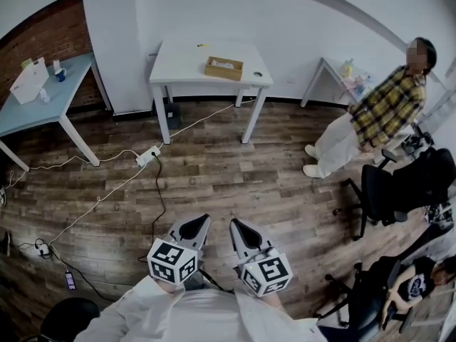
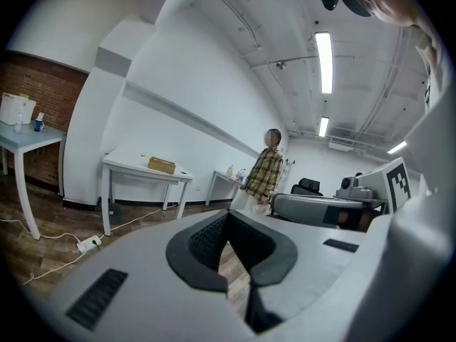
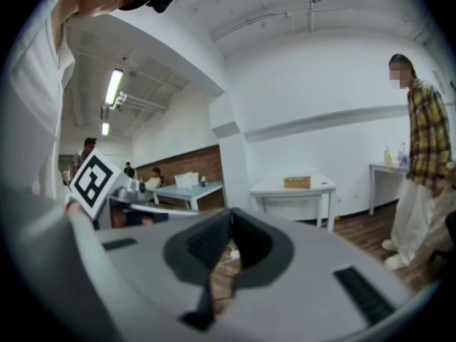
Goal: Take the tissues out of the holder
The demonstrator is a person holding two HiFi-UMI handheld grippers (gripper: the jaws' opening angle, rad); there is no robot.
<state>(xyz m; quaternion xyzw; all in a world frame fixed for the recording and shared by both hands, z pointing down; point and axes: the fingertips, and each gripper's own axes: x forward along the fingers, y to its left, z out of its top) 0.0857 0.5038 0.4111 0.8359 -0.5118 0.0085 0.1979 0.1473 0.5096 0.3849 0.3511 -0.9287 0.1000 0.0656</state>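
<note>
Now — tissue holder point(image 1: 223, 68) | on white table point(image 1: 184, 67) | long axis left-right

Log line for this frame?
left gripper: shut, empty | right gripper: shut, empty | tissue holder: on white table, far off, untouched

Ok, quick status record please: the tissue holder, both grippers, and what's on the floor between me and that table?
tissue holder: wooden box on the white table, across the room, untouched
left gripper: jaws together, nothing between them
right gripper: jaws together, nothing between them
floor in between: power strip and trailing cables by the table legs
bystander: person in a plaid shirt, standing right of the table
progress: not started; neither gripper is near the holder
</note>
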